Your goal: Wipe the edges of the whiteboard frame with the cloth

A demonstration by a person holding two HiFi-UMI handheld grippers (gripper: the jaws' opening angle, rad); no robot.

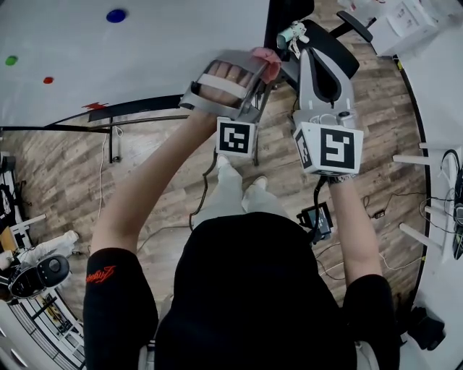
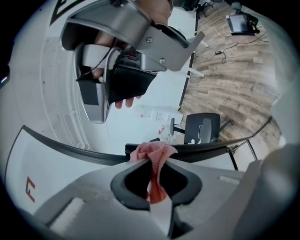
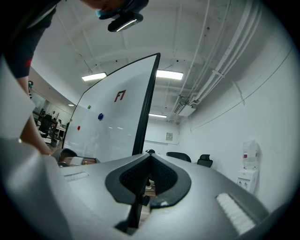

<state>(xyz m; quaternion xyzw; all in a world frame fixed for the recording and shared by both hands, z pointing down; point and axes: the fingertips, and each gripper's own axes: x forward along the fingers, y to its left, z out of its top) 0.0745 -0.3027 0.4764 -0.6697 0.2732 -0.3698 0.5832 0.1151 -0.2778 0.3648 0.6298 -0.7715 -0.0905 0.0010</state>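
The whiteboard point(image 1: 145, 43) fills the upper left of the head view, and its black frame point(image 1: 278, 25) runs down the right side. My left gripper point(image 1: 260, 69) is shut on a pink cloth point(image 1: 266, 61) right beside that frame. In the left gripper view the bunched cloth point(image 2: 152, 154) sticks out past the jaws and rests against the black frame bar point(image 2: 70, 151). My right gripper point(image 1: 304, 45) is just right of the cloth, held in a hand point(image 2: 124, 101). In the right gripper view its jaws are closed with nothing between them, pointing along the frame edge point(image 3: 145, 108).
Blue point(image 1: 116, 15), green point(image 1: 11, 61) and red point(image 1: 48, 80) magnets sit on the board. A black office chair point(image 2: 201, 129) stands behind it on the wood floor point(image 1: 391, 108). Cables point(image 1: 199, 195) trail by the person's feet. White table legs point(image 1: 419, 162) are at the right.
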